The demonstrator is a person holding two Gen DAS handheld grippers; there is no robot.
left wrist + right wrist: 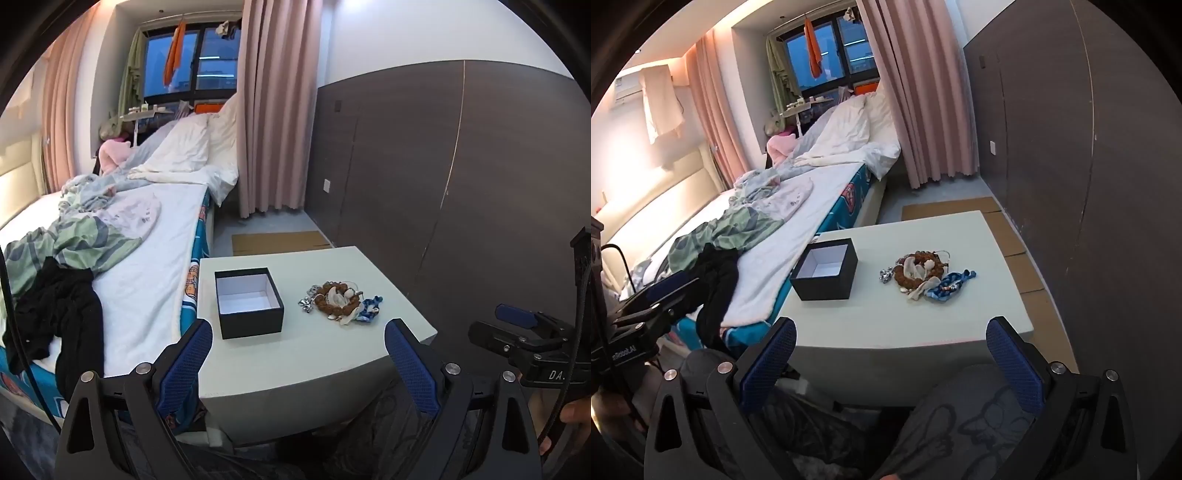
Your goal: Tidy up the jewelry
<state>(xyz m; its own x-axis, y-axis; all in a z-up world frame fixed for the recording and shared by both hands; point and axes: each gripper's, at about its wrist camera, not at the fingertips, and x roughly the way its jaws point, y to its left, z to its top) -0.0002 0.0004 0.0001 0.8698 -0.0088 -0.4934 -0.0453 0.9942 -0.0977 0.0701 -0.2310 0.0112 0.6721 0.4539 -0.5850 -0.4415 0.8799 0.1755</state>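
An open black box [248, 302] with a white inside stands empty on the left part of a small white table [332, 354]; it also shows in the right wrist view [824, 268]. To its right lies a jewelry pile [340, 299]: a brown bead bracelet, white shell pieces, a silver trinket and a blue-white piece, also seen in the right wrist view [925, 275]. My left gripper [298, 339] is open and empty, held before the table's near edge. My right gripper [891, 336] is open and empty, also short of the near edge.
A bed [140, 258] with rumpled clothes and a black garment [55, 314] runs along the table's left side. A dark panelled wall [461, 166] stands to the right. Cardboard [280, 242] lies on the floor behind the table. My knees are below the table.
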